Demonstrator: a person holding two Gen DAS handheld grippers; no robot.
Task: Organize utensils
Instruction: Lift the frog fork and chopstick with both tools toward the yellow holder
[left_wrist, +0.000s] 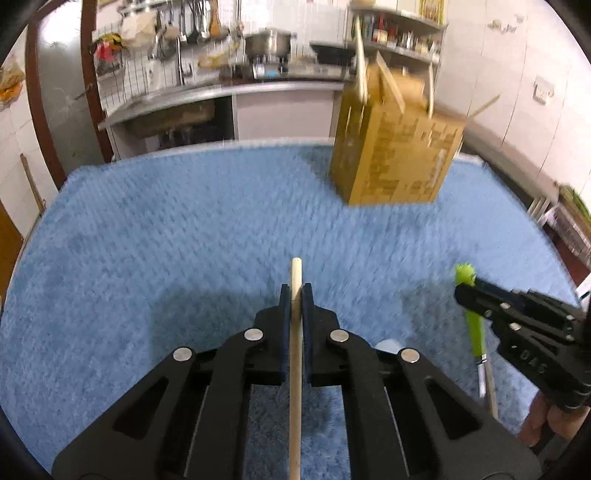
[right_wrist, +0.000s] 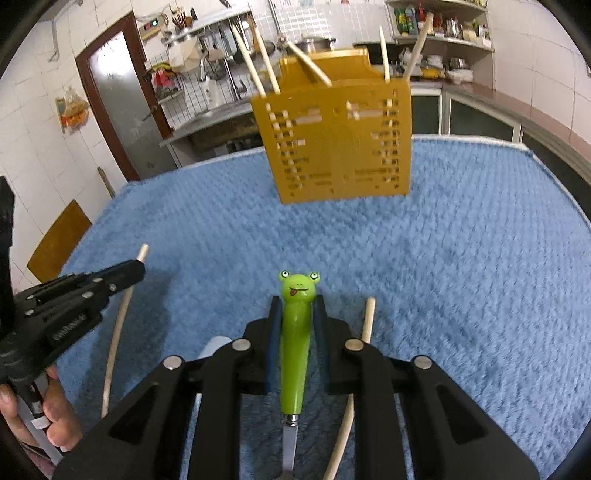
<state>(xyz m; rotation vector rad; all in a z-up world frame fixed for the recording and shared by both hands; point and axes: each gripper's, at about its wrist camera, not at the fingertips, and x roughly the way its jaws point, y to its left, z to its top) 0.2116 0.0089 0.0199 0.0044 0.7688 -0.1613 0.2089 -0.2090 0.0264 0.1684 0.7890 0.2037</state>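
Place: a home kitchen.
Cooker: a lidded steel pot (left_wrist: 267, 43) stands on a burner on the grey counter (left_wrist: 229, 90).
Wall: white tiles, with ladles and utensils hanging from a rail (left_wrist: 192, 18).
Shelves: a corner rack of bottles and jars (right_wrist: 439, 18).
Door: a brown-framed door (right_wrist: 110, 96).

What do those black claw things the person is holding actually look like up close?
Each hand-held gripper is matte black plastic. The left hand-held gripper and the right hand-held gripper each have two flat fingers lined with dark blue pads, driven by angular linkage bars with cut-out slots and round silver pivot pins. Raised lettering marks the side of the body. No cables or sleeves show; bare hands grip the handles.
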